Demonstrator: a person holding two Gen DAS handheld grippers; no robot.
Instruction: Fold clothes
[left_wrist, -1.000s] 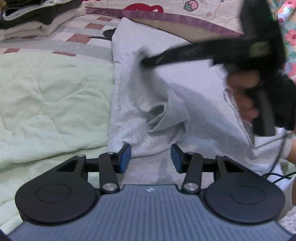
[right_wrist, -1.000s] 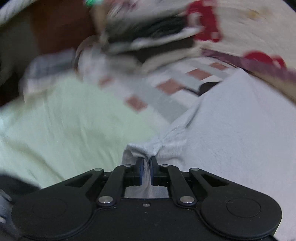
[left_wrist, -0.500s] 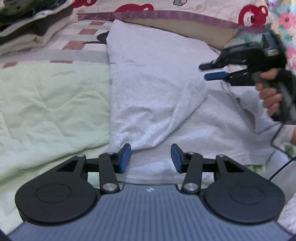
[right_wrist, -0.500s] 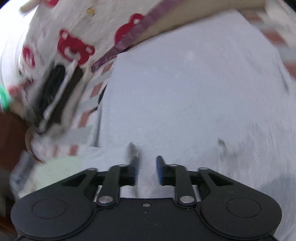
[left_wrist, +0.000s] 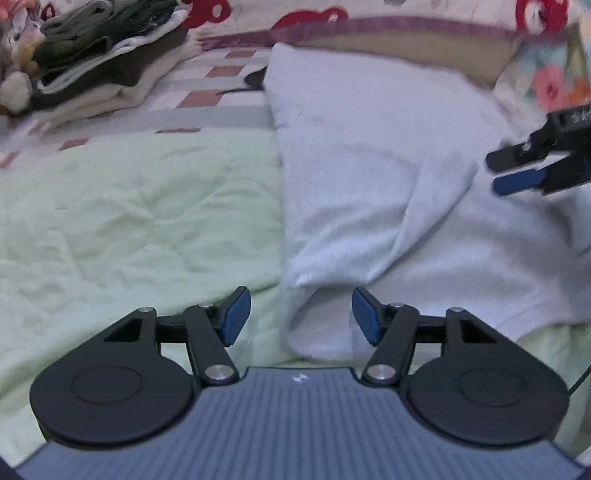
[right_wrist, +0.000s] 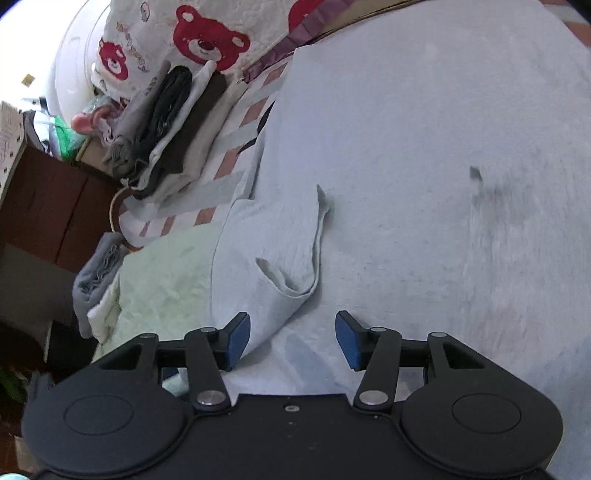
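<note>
A light grey garment (left_wrist: 369, 166) lies spread on the bed, its left side folded over toward the middle. It fills most of the right wrist view (right_wrist: 424, 166), where a folded sleeve (right_wrist: 295, 251) lies on top. My left gripper (left_wrist: 300, 315) is open and empty, low at the garment's near folded corner. My right gripper (right_wrist: 291, 338) is open and empty just above the cloth by the sleeve. It also shows at the right edge of the left wrist view (left_wrist: 517, 170), held above the garment.
A pale green quilt (left_wrist: 129, 206) covers the bed to the left of the garment. A stack of folded clothes (left_wrist: 99, 66) sits at the far left on a checked sheet (left_wrist: 207, 96). A bear-print blanket (right_wrist: 207, 40) runs along the back. A brown cabinet (right_wrist: 48, 206) stands beside the bed.
My right gripper let go of the grey sleeve, opened and drew back to the right. The sleeve now lies flat on the garment. My left gripper opened wider and shifted slightly left.
</note>
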